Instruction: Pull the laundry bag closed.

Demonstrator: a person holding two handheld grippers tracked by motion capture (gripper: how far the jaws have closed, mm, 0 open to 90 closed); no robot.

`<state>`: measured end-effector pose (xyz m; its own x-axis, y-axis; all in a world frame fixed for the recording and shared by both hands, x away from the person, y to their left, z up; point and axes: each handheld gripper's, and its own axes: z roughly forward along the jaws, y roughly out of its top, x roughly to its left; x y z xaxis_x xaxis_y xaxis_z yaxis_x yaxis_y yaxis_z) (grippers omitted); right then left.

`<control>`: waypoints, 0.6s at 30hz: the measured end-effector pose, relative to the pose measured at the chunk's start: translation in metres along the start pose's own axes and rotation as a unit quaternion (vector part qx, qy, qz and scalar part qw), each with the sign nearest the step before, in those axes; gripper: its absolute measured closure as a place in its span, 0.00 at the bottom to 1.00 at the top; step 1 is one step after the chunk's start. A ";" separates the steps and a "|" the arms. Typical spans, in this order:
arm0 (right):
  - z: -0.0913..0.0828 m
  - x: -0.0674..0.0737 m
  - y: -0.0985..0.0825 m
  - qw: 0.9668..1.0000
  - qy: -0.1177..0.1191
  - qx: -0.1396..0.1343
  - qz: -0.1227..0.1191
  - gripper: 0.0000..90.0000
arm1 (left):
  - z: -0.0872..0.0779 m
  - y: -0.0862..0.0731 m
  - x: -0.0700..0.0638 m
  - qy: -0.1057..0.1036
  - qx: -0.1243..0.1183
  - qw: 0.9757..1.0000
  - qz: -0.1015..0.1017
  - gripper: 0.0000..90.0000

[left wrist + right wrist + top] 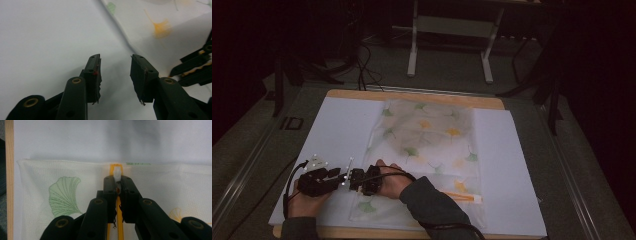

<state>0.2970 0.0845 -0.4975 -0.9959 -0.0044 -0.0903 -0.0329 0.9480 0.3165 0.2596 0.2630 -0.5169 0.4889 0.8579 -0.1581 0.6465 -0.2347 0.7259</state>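
A white mesh bag (427, 145) printed with green and yellow ginkgo leaves lies flat on a white sheet (342, 125). Its yellow zipper (464, 197) runs along the near end. In the right gripper view my right gripper (117, 181) is shut on the white zipper pull (117, 173), at the end of the yellow zipper (120, 220) by the bag's edge. My left gripper (115, 67) is open over the bare sheet (50, 37) just beside the bag (155, 20), with nothing between its jaws. In the high view both grippers meet at the bag's near left corner, left gripper (339, 176) facing right gripper (351, 180).
The sheet covers a wooden table (412, 95), whose edge shows beside the bag (9, 170). A white frame (452, 30) and cables (362, 65) stand on the dark floor behind. A cable (292, 175) trails from the left gripper.
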 end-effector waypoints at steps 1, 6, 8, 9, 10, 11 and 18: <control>0.000 0.000 0.000 1.000 0.000 0.000 0.000 0.93 | 0.000 0.000 0.000 0.000 0.000 1.000 0.000 0.67; 0.000 0.002 -0.003 1.000 -0.008 -0.008 -0.001 0.93 | 0.004 0.002 0.000 -0.037 0.012 0.999 -0.024 0.69; 0.000 0.003 -0.004 1.000 -0.009 -0.010 0.000 0.93 | 0.005 0.003 0.001 -0.056 0.012 0.998 -0.041 0.70; 0.000 0.003 -0.004 1.000 -0.010 -0.011 0.000 0.93 | 0.005 0.004 0.002 -0.064 0.012 0.997 -0.051 0.70; 0.000 0.003 -0.005 1.000 -0.011 -0.013 -0.001 0.93 | 0.005 0.004 0.003 -0.072 0.013 0.996 -0.058 0.70; 0.000 0.003 -0.005 1.000 -0.011 -0.014 -0.002 0.93 | 0.006 0.005 0.003 -0.087 0.013 0.993 -0.074 0.70; -0.004 0.004 -0.006 1.000 -0.014 -0.019 -0.004 0.93 | 0.017 0.001 0.012 -0.159 0.025 0.973 -0.165 0.67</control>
<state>0.2930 0.0777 -0.4960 -0.9928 -0.0016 -0.1197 -0.0440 0.9349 0.3522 0.2759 0.2655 -0.5298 0.4017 0.7075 -0.5814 0.8223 0.0009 0.5691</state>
